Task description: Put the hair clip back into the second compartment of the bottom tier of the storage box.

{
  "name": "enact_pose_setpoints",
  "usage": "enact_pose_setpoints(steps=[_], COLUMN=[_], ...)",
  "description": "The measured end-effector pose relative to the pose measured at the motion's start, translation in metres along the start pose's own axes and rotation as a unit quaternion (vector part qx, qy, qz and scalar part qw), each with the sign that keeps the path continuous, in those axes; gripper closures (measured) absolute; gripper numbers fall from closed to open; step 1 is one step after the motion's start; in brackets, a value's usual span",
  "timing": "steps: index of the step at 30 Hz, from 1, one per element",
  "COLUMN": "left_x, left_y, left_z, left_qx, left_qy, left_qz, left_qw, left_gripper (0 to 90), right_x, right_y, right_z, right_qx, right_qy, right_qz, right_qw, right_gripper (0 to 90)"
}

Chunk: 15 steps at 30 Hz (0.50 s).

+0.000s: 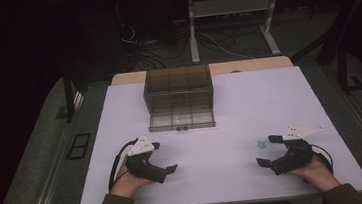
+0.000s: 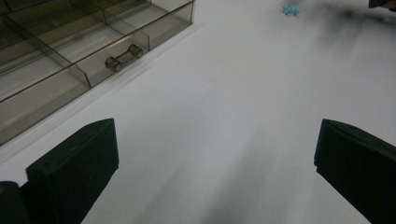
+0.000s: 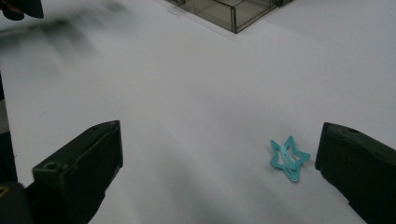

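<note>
Progress is judged to be at the very start: nothing has been picked up and nothing has been stowed. A teal star clip (image 3: 289, 158) is seen lying flat on the white tabletop (image 1: 221, 128), near the right gripper (image 1: 269, 149) and apart from it. In the right gripper view the clip lies just inside the right-hand finger (image 3: 359, 172), not touched by either finger. The right gripper's fingers are spread wide with nothing between the pads. The left gripper (image 1: 164, 158) is held low over the near left part of the tabletop; its fingers (image 2: 74, 172) are likewise wide apart and empty, with bare surface between them.

A smoked clear drawer box (image 1: 179, 96) stands at the far middle of the tabletop, well apart from both grippers. Its lowest drawer (image 1: 181, 118) is seen pulled out toward the person, with a small handle (image 2: 123, 57) at its front edge and dividers inside. The compartments that can be made out appear empty, though the tinted walls hinder a sure reading.

Work in hand is judged to be the grasp of the clip by the right gripper. Left to do, on this reading: closing on the clip, carrying it to the open drawer, releasing it into a compartment, and possibly pushing the drawer shut. The clip is thin and flat against the surface, so a slipped grasp is a risk.
</note>
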State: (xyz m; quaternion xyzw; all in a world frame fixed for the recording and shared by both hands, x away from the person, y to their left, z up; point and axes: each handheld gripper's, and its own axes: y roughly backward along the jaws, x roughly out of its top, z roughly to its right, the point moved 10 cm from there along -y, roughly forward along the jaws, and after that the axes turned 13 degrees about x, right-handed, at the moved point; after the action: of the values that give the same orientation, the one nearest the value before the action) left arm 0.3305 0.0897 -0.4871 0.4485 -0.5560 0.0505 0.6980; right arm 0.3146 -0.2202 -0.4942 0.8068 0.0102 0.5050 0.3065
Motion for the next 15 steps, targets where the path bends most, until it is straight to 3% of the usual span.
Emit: enact_pose_setpoints(steps=[8, 15], left_x=[-0.0023, -0.0009], left_y=[-0.0033, -0.0024], left_z=[0.0015, 0.0023], left_qx=[-0.009, -0.010], left_qy=[0.000, 0.000], left_qz=[-0.011, -0.005], left_qw=[0.9999, 0.9999], left_gripper=[0.0, 0.0], right_x=[-0.0005, 0.0036], right_y=[0.0017, 0.0056], right_z=[0.0004, 0.0008], right_qx=[0.000, 0.009], right_qy=[0.000, -0.001], right_qz=[-0.005, -0.005], right_qw=[1.0000, 0.9999], right_gripper=[0.3, 0.3])
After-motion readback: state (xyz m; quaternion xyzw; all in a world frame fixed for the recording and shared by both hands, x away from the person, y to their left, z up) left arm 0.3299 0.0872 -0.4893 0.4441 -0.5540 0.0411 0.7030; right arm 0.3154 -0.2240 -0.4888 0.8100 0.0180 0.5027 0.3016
